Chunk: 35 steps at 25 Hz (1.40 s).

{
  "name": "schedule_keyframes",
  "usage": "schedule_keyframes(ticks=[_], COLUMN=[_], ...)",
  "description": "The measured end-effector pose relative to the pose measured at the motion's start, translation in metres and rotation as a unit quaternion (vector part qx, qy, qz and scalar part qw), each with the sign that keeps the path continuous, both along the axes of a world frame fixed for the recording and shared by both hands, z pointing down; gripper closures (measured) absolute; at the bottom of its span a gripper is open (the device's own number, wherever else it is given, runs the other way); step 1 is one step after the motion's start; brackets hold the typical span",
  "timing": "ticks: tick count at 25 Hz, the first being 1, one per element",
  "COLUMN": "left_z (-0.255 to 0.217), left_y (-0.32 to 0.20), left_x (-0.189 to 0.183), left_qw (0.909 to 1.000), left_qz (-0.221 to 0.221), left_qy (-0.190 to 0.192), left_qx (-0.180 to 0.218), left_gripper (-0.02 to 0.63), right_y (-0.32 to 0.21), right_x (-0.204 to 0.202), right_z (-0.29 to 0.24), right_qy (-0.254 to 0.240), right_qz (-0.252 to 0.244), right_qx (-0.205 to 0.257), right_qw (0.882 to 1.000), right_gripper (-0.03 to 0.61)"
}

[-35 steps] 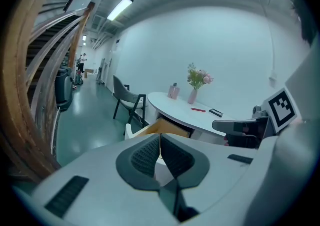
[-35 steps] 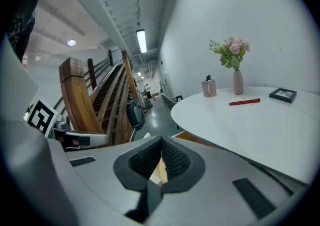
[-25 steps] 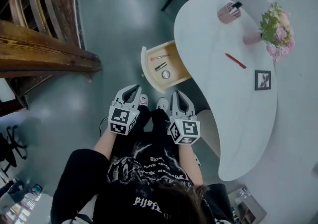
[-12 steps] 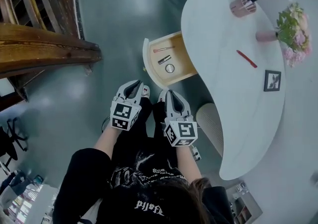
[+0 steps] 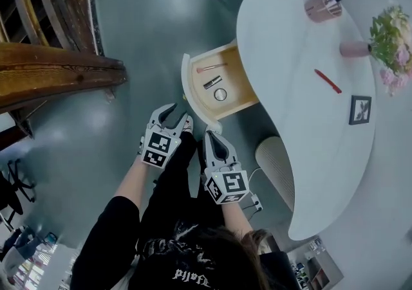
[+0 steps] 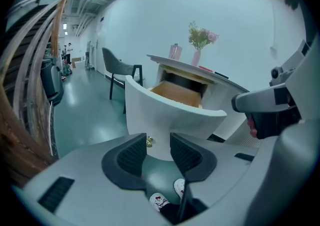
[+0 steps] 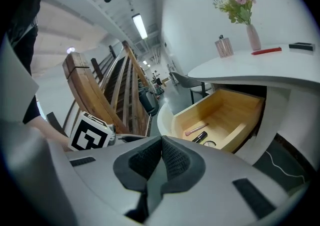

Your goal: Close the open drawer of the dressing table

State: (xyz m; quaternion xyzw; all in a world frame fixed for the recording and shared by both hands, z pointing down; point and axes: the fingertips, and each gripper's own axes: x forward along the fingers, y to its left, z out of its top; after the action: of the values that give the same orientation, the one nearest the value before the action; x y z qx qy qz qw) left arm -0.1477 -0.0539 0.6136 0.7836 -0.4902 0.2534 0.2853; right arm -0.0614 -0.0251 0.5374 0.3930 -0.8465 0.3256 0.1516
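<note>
The left gripper (image 5: 175,115) is facing the open drawer (image 5: 187,84), its empty jaws having just been opening. The right gripper (image 5: 211,133) is hovering alongside, jaws pressed together.

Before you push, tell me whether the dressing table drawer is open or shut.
Open. The drawer juts out from under the tabletop, its wooden inside exposed, holding a brush and tube.

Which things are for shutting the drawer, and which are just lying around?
For the job: drawer, dressing table, left gripper (jaws have just been opening, nothing between them), right gripper.
Just lying about: flowers, pink cup, red stick, small picture, makeup brush.
</note>
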Motion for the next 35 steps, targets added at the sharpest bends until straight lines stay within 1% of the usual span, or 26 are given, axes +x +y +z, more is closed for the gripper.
schedule_keyframes(ticks=[2,3,4,5,10,13,17,20,25,27,28,30,35], left_z=[0.011,0.016,0.022,0.028,0.060,0.072,0.079,0.080,0.081,0.082,0.083,0.084,0.084], left_y=[-0.005,-0.008,-0.010,-0.012,-0.018,-0.020,-0.024,-0.030,-0.032,-0.032,-0.033,-0.034,-0.036], left_x=[-0.001,-0.003,-0.004,-0.005,-0.007,-0.006,-0.003,0.000,0.003,0.004,0.004,0.004,0.004], left_qw=[1.0000,1.0000,0.9999,0.9998,0.9980,0.9973,0.9945,0.9944,0.9928,0.9917,0.9911,0.9905,0.9898], left_qz=[0.002,0.003,0.007,0.014,0.051,0.061,0.094,0.098,0.113,0.119,0.121,0.124,0.130], left_qy=[-0.002,-0.003,-0.006,-0.012,-0.034,-0.032,-0.037,-0.033,-0.032,-0.043,-0.051,-0.054,-0.048], left_qx=[-0.001,-0.002,-0.004,-0.006,-0.015,-0.024,-0.025,-0.026,-0.025,-0.023,-0.023,-0.024,-0.032], left_gripper=[0.458,0.436,0.390,0.379,0.377,0.376,0.377,0.377,0.393,0.439,0.493,0.495,0.497], right_y=[0.003,0.006,0.010,0.013,0.025,0.032,0.031,0.031,0.030,0.030,0.030,0.029,0.025], right_x=[-0.003,-0.004,-0.006,-0.007,-0.008,-0.009,-0.012,-0.014,-0.014,-0.014,-0.014,-0.014,-0.015], right_z=[0.006,0.008,0.010,0.012,0.026,0.034,0.038,0.040,0.042,0.043,0.042,0.042,0.042], right_qy=[-0.005,-0.012,-0.019,-0.024,-0.023,-0.026,-0.023,-0.034,-0.035,-0.034,-0.034,-0.035,-0.035], right_qz=[-0.004,-0.008,-0.014,-0.019,-0.045,-0.060,-0.069,-0.073,-0.076,-0.075,-0.076,-0.076,-0.071], right_qx=[-0.003,-0.005,-0.009,-0.013,-0.022,-0.035,-0.036,-0.046,-0.052,-0.054,-0.055,-0.055,-0.054], right_qw=[1.000,1.000,1.000,0.999,0.999,0.997,0.997,0.996,0.995,0.995,0.995,0.995,0.995], right_gripper=[0.552,0.552,0.552,0.552,0.552,0.552,0.552,0.552,0.552,0.552,0.552,0.552,0.552])
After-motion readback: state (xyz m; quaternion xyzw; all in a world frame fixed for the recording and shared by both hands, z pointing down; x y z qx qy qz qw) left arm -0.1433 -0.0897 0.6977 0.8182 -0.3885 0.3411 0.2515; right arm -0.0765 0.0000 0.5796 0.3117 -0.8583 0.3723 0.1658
